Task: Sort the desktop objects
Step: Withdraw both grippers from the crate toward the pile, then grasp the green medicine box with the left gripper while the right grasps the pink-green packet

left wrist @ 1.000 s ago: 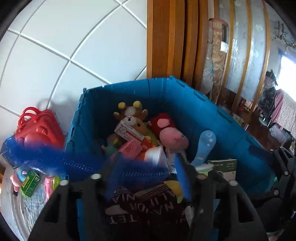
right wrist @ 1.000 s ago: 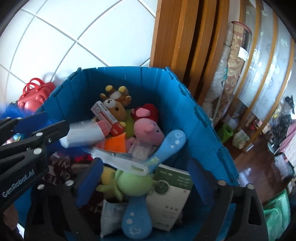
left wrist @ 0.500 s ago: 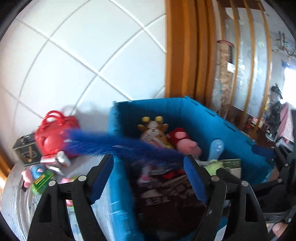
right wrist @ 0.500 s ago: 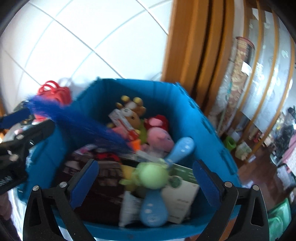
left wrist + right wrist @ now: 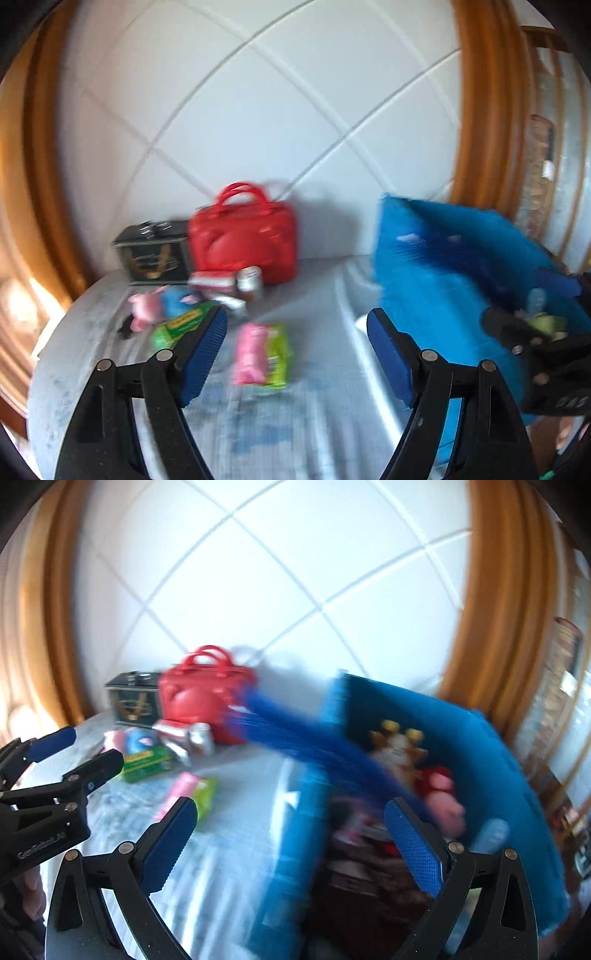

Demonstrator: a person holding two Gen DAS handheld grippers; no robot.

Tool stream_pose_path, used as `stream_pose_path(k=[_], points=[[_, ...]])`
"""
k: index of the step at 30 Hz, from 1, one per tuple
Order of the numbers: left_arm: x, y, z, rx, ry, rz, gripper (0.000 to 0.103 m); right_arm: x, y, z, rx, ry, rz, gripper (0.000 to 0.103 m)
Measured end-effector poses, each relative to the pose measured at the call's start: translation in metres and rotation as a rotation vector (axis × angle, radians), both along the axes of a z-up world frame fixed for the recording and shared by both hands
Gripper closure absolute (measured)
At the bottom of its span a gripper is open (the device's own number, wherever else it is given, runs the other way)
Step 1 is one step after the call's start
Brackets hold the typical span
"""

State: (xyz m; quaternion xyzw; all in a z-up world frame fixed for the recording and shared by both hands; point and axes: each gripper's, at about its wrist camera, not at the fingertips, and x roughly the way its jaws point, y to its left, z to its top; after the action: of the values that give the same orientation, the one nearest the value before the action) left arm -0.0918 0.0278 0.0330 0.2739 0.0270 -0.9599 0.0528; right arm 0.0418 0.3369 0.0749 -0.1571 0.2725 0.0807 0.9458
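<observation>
My left gripper [image 5: 295, 332] is open and holds nothing, over the grey tabletop [image 5: 325, 406]. Ahead of it lie a pink and green packet [image 5: 260, 354], a green box [image 5: 177, 325] and a pink and blue plush [image 5: 155, 302]. My right gripper [image 5: 291, 812] is wide open and bare, over the near rim of the blue crate [image 5: 498, 760]. A long blue fuzzy duster [image 5: 295, 734] sticks out of the crate over its left rim. Inside the crate are a teddy bear [image 5: 399, 746] and a pink plush [image 5: 447, 805]. Both views are blurred.
A red handbag [image 5: 243, 236] and a dark tin box [image 5: 153, 254] stand at the back against the white tiled wall. Small cans [image 5: 192, 738] lie in front of the bag. The left gripper [image 5: 92, 746] shows at the left edge of the right wrist view. Wooden door frames flank the scene.
Both views swung left, from the crate towards the table. The blue duster left the left gripper's fingers and now hangs over the crate's rim. The left jaws widened.
</observation>
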Motion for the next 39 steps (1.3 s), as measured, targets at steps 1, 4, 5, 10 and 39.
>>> stream_pose_path(k=[1,4,5,10,39], points=[[-0.001,-0.019,-0.006,-0.002,-0.02,0.018,0.025,0.005,0.018,-0.006,0.004,0.013,0.022,0.0],[-0.006,-0.077,-0.029,0.037,-0.092,0.051,0.025,0.021,0.063,-0.026,0.006,0.058,0.06,0.0],[-0.007,-0.09,-0.035,0.046,-0.108,0.059,0.025,0.028,0.076,-0.034,0.007,0.078,0.064,0.0],[-0.024,-0.159,-0.081,0.041,-0.214,0.121,0.025,0.076,0.125,-0.093,0.012,0.227,0.029,0.0],[-0.278,-0.251,-0.286,-0.141,-0.598,-0.039,0.018,0.307,0.147,-0.317,0.059,0.705,-0.362,0.0]])
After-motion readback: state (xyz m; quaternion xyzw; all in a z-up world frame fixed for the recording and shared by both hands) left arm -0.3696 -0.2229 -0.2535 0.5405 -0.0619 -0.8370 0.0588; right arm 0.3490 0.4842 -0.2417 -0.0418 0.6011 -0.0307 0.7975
